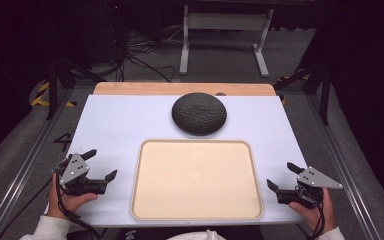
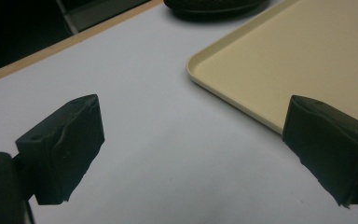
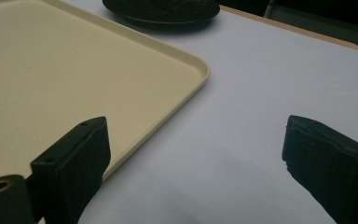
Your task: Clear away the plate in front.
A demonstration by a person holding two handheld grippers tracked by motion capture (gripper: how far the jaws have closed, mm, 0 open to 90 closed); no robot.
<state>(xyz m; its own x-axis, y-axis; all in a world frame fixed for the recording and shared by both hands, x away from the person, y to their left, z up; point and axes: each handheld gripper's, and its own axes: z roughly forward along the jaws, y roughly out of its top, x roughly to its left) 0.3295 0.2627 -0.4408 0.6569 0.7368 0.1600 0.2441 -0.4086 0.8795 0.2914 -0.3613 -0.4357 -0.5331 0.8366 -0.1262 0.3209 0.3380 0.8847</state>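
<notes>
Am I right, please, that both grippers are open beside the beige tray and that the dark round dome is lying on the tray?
Not quite: the dark round dome lies on the white table surface beyond the beige tray, as the high view shows. The left gripper and right gripper are indeed open beside it.

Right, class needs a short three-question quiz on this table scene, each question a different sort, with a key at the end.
1. True or false: the beige tray holds the dark round object.
2. Multiple choice: where does the dark round object lie? A) on the tray B) beyond the tray's far edge, on the white table surface C) in the left gripper
3. Fill in: the jaws of the left gripper and the right gripper stand ____.

Key: 1 false: the tray is bare. 2 B. 3 open, one gripper at each side of the tray.
</notes>
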